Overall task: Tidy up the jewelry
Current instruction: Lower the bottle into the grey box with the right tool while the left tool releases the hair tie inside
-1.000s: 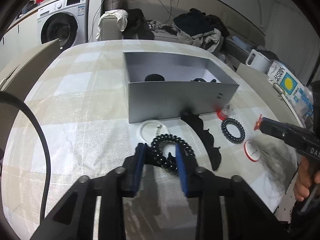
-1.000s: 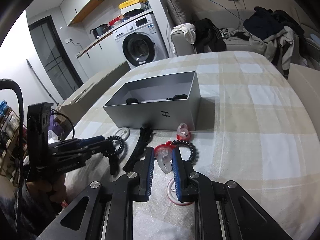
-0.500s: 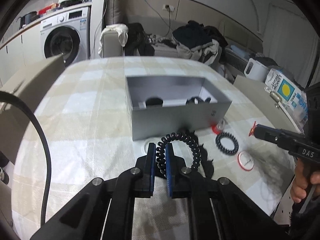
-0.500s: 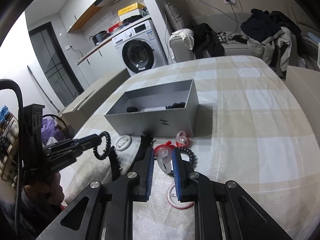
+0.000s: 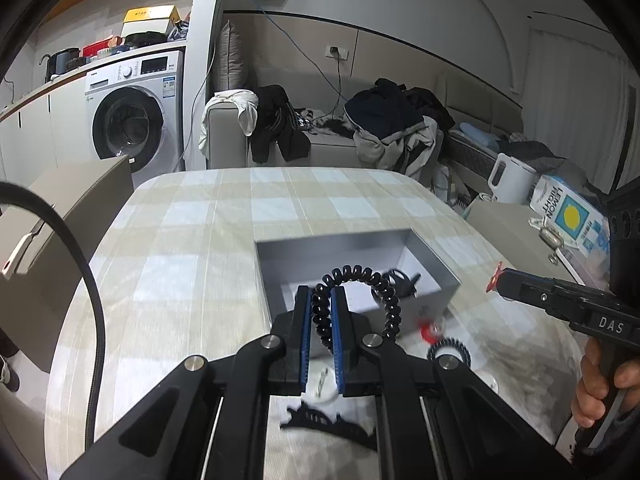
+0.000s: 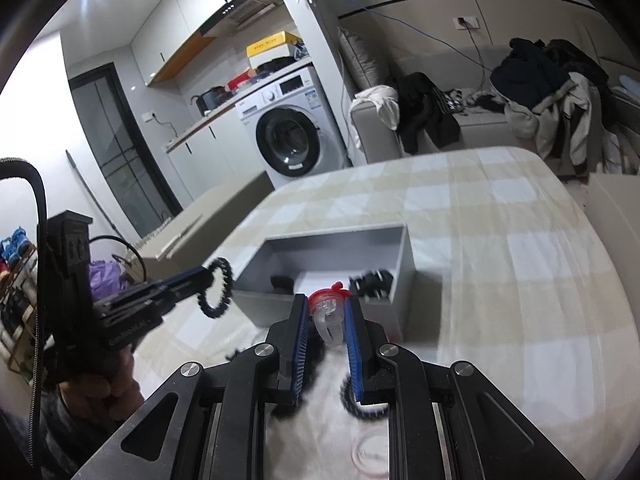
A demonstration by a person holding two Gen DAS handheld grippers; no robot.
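Observation:
My left gripper (image 5: pixel 321 300) is shut on a black spiral hair tie (image 5: pixel 360 276) and holds it in the air above the near wall of the open grey box (image 5: pixel 332 246). My right gripper (image 6: pixel 326 304) is shut on a clear clip with a red top (image 6: pixel 329 310), raised in front of the same box (image 6: pixel 332 236). The box holds a few dark pieces (image 6: pixel 372 280). On the cloth lie another black spiral tie (image 5: pixel 450 350), a red clip (image 5: pixel 430 330), a black lace band (image 5: pixel 328 424) and a clear ring (image 6: pixel 370 454).
The table has a checked cloth (image 5: pixel 192 248). A washing machine (image 5: pixel 132 116) and a sofa piled with clothes (image 5: pixel 384 120) stand behind. A white kettle (image 5: pixel 510 178) and a lemon carton (image 5: pixel 570 216) sit at right. A beige box flap (image 5: pixel 60 200) is at left.
Both grippers have lifted with their items and moved toward the box. The left one closed on the spiral tie and raised it off the cloth.

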